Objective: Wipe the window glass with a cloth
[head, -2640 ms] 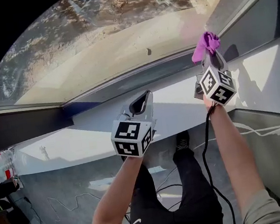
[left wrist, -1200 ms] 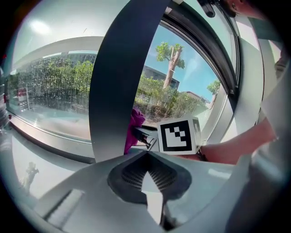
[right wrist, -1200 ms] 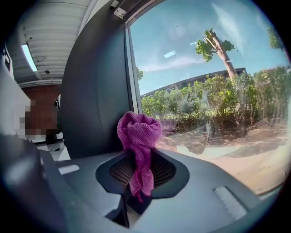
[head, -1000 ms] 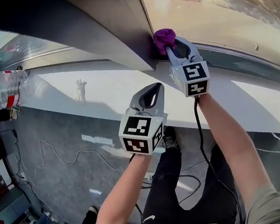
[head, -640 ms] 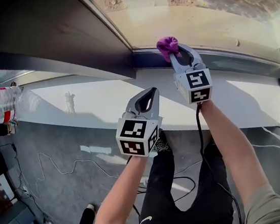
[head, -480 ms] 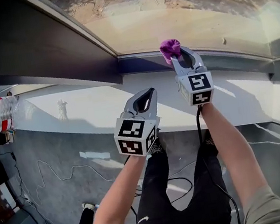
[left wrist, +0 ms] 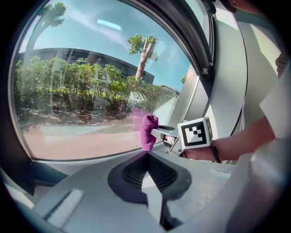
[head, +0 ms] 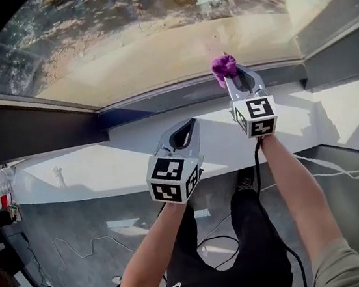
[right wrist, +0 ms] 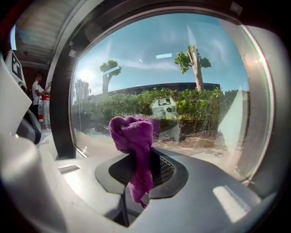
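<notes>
The right gripper [head: 235, 80] has its fingers pinched tight on a purple cloth [head: 224, 66]. Most of the cloth sticks out past the tips in a soft ball, and a thin tail hangs down between the fingers. I think it is held this way so that only the soft part rubs the window and the hard fingers stay off it.

The cloth is low on the window glass [head: 152, 38], just above the dark bottom frame [head: 160, 99]. In the right gripper view a faint purple copy shows in the glass right beside the cloth [right wrist: 133, 136], so it looks like it is touching or almost touching. The arm is stretched out over the white sill [head: 91, 167] to reach that far.

The left gripper [head: 189, 126] has its fingers together with nothing in them. It hangs lower, above the sill and well away from the glass. I think it waits there so it does not get in the way.

The wiping looks like it is going on, with a lot of glass left above.
</notes>
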`<state>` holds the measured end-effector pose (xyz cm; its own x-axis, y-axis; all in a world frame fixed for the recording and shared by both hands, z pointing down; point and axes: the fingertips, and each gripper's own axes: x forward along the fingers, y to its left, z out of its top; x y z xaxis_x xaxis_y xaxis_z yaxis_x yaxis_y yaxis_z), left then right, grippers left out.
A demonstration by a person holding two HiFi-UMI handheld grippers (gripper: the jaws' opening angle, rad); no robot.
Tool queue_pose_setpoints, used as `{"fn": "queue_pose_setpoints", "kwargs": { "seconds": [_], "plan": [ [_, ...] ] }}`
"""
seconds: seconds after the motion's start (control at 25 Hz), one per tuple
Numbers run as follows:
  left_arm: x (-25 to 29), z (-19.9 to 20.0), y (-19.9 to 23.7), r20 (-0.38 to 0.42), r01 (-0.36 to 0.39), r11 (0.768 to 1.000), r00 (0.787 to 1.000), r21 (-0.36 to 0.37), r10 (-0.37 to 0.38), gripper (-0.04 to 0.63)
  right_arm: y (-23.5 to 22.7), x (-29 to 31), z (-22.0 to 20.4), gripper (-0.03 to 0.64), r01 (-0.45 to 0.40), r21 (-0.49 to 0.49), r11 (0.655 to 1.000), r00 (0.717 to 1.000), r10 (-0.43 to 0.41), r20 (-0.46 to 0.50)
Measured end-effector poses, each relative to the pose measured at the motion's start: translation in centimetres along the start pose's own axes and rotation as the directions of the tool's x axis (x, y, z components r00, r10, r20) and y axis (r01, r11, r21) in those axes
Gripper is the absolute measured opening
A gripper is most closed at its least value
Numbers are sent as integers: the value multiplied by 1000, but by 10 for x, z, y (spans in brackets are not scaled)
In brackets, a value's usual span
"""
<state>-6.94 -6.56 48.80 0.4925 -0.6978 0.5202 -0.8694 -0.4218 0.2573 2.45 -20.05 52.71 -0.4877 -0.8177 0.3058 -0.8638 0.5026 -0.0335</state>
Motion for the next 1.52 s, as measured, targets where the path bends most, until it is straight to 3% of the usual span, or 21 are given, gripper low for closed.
{"fn": "queue_pose_setpoints", "kwargs": {
  "seconds": [0.32,0.48,0.64,0.8,1.04,1.16,1.4,1.52],
  "plan": [
    [67,21,-88,-42,58,996,998,71,-55,1,-129,-43,-13,95,97,34,995,995,-97,5],
    [92,26,-118,-61,77,992,996,98,-71,1,-185,-61,-27,94,180,126,976,983,-183,10],
    [112,25,-133,-82,84,989,994,123,-74,2,-247,-79,-45,94,296,244,923,952,-306,1],
    [125,27,-145,-96,92,987,992,131,-80,0,-280,-89,-53,94,365,311,877,925,-381,-11],
    [141,29,-156,-114,106,983,989,149,-89,0,-311,-95,-71,91,437,491,754,874,-485,-33],
    [142,32,-155,-109,104,983,990,149,-88,2,-322,-99,-80,89,489,555,672,833,-548,-70],
    [136,26,-147,-101,103,986,991,128,-90,0,-330,-103,-89,81,585,569,578,767,-622,-156],
    [121,20,-135,-93,98,989,992,112,-87,0,-317,-111,-82,83,581,584,567,766,-624,-156]
  ]
}}
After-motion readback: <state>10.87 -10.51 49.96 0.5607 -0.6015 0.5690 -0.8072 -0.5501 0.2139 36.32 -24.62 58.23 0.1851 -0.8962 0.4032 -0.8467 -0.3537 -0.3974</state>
